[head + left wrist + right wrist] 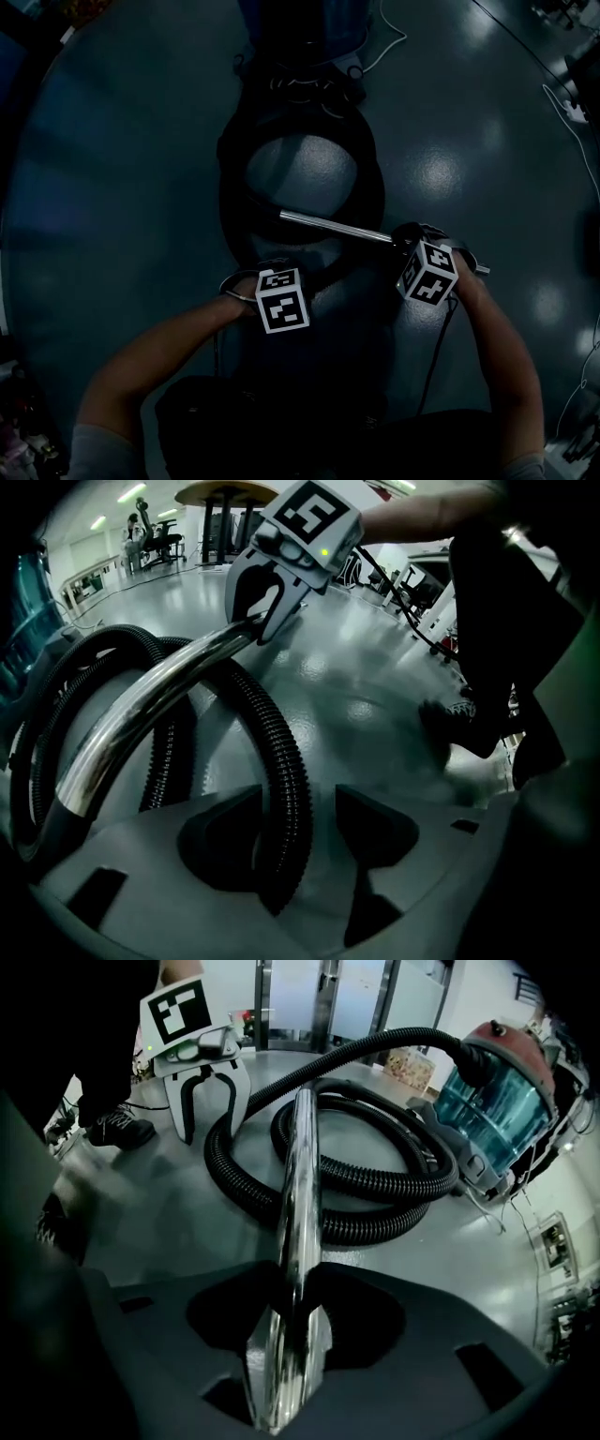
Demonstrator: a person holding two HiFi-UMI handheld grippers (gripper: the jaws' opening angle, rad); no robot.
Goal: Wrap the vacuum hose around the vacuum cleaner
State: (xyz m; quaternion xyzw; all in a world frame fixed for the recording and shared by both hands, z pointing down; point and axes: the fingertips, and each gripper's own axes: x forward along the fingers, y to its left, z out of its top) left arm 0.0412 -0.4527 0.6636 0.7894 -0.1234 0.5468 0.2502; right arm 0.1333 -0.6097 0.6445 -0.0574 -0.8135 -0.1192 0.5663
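The vacuum cleaner (497,1091), with a teal see-through body and a red top, stands on the floor at the right of the right gripper view. Its black ribbed hose (375,1222) lies in loose coils beside it. A chrome wand (302,1166) runs out from the coil, and my right gripper (295,1312) is shut on it, holding it off the floor. The left gripper view shows that grip from the front. My left gripper (300,817) is open; the hose (281,761) runs between its jaws against the left pad, apart from the right one. The head view is dark; the wand (337,228) crosses it.
The person's shoe (459,724) stands on the glossy grey floor close behind the grippers. Thin cables (562,103) trail over the floor at the right. A round table (225,494) and office chairs (159,541) stand far off.
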